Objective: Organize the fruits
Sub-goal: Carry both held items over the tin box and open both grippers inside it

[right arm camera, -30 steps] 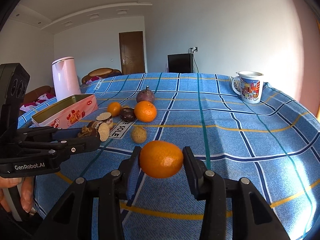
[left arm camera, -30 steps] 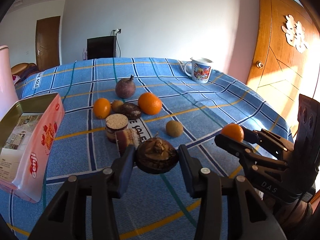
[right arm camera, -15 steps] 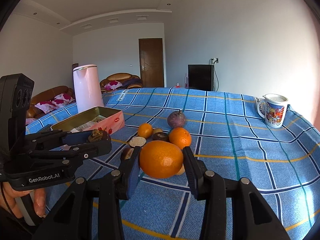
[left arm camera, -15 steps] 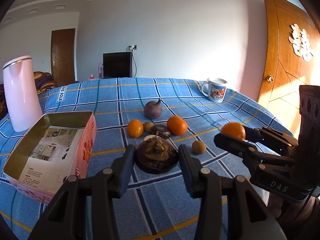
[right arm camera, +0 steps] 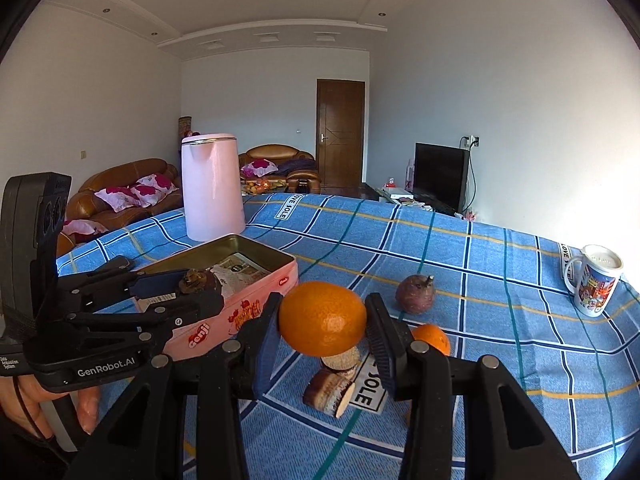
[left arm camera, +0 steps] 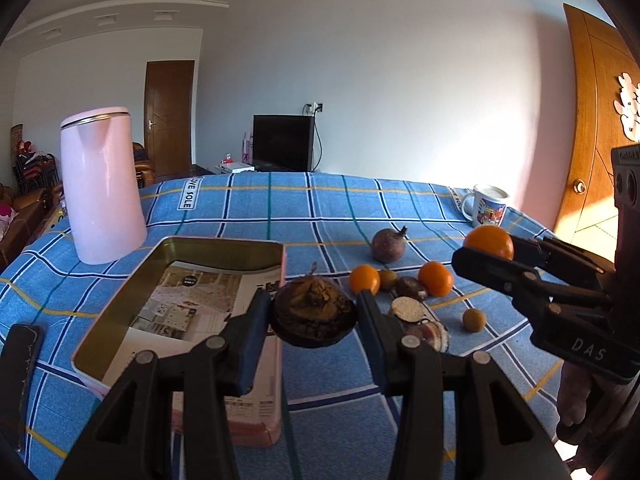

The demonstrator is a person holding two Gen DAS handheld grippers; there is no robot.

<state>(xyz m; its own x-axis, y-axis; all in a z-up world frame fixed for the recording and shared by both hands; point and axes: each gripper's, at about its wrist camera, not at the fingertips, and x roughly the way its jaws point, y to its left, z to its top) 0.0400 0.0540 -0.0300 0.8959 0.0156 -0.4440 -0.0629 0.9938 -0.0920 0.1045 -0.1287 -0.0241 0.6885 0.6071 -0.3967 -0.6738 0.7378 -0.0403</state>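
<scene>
Both grippers are loaded and hanging near the open tin.

Left gripper (left arm camera: pixel 314 314) pinches a dark, wrinkled brown fruit (left arm camera: pixel 314 316) above the tin's (left arm camera: pixel 224 246) near right corner, while the right gripper (right arm camera: pixel 322 320) clamps an orange (right arm camera: pixel 322 318) off to the tin's right, over the blue checked tablecloth (right arm camera: pixel 460 248). I'd carry the brown fruit further in over the paper-lined floor, lower it and only then part the fingers, so it doesn't drop on the rim or roll. The pink kettle (left arm camera: pixel 102 184) stands just behind the tin's far left corner, and a dark flat object (left arm camera: pixel 20 372) lies to the tin's left, so approach from the near right looks freest. Loose fruit (left arm camera: pixel 435 278) sits clustered to the tin's right, under the orange's likely path; keep that one high.
</scene>
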